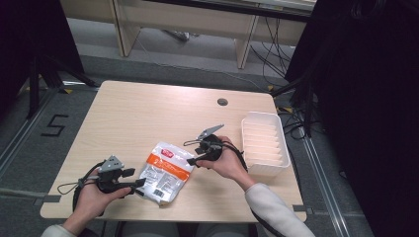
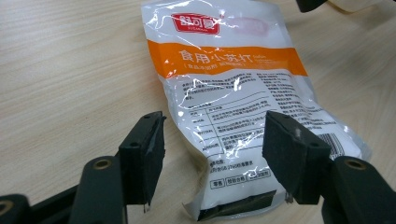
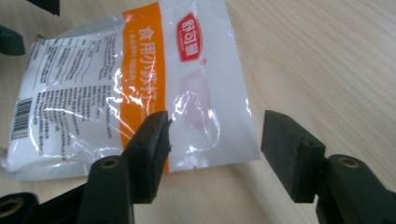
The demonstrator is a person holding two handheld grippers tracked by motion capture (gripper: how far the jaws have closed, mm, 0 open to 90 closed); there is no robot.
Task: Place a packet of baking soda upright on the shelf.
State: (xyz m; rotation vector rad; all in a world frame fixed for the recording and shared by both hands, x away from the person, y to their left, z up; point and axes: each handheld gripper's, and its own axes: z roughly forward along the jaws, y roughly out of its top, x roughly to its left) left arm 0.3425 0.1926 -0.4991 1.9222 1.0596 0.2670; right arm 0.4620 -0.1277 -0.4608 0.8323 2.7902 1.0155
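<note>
High view first: we've got a light wooden table (image 1: 148, 113) on a grey floor, black curtains at both sides and pale desks at the back. A white ribbed tray (image 1: 264, 143) sits at the table's right edge, and a white pouch with an orange band (image 1: 164, 172) lies flat near the front. We hold the left gripper (image 1: 133, 183) low at the pouch's bottom end, jaws spread wide, nothing in them. Our right gripper (image 1: 191, 160) sits at the pouch's top end, jaws also wide apart around its corner, not pinching it.
</note>
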